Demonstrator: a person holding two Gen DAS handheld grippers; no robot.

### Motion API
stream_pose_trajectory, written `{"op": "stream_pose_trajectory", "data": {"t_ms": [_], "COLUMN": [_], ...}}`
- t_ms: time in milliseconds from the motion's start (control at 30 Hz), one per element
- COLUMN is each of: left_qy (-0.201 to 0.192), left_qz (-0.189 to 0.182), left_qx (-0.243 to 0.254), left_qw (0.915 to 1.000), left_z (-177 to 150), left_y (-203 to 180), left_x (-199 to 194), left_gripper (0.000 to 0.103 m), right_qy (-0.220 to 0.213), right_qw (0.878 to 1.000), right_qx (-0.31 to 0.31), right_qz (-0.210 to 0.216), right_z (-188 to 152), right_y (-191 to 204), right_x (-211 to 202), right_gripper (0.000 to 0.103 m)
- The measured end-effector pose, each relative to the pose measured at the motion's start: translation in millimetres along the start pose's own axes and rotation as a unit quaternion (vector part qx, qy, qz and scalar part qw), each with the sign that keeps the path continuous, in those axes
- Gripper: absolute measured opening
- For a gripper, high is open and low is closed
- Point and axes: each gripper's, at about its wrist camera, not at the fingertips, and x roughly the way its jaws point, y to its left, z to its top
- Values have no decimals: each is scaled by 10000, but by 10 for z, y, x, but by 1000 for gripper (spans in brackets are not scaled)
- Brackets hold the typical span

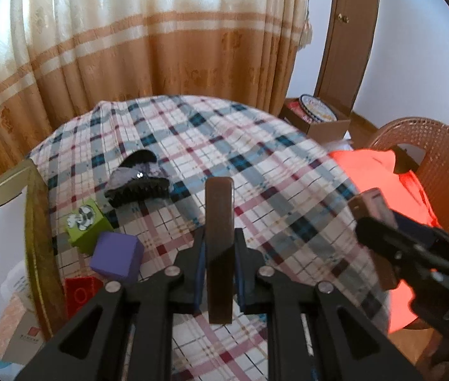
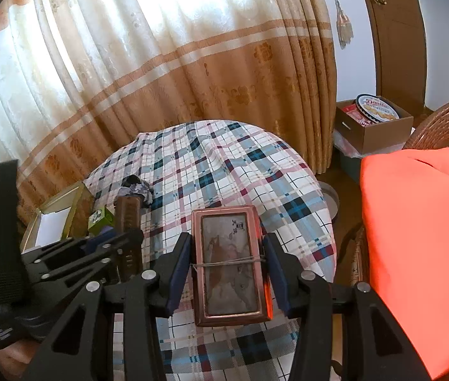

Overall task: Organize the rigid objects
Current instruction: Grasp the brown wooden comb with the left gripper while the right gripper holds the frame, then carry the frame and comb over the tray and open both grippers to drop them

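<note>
Presently both jaws are clenched: the left gripper (image 1: 219, 247) grasps a brown bar (image 1: 219, 222) on edge, the right gripper (image 2: 229, 273) a framed box (image 2: 229, 263), both above the plaid surface (image 1: 272, 165). Next, probably, comes placement beside the blocks (image 1: 117, 258) left of the left jaws.

At lower centre the right gripper (image 2: 229, 270) clamps a copper-framed rectangular box (image 2: 230, 266) bound by a rubber band above the plaid tablecloth (image 2: 224, 171), while at lower left the left gripper (image 2: 126, 238) grips a dark brown bar (image 2: 127, 219) beside a green cube (image 2: 100, 219).
</note>
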Motion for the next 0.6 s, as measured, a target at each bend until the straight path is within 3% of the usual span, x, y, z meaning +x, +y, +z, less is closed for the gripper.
{"op": "stream_pose_trajectory", "data": {"t_ms": [333, 600], "left_qy": [-245, -603], "left_qz": [-100, 109], "left_qx": [-305, -428], "left_qw": [9992, 9972], "left_z": [-32, -70], "left_y": [104, 257], "left_x": [-316, -624], "left_gripper": [14, 14], "right_qy": [-146, -272], "right_qw": [9998, 9992], "right_qx": [-105, -261], "right_qz": [32, 161], "right_z": [9, 33], "right_y": [160, 387], "right_x": [-134, -240], "right_gripper": [49, 49]}}
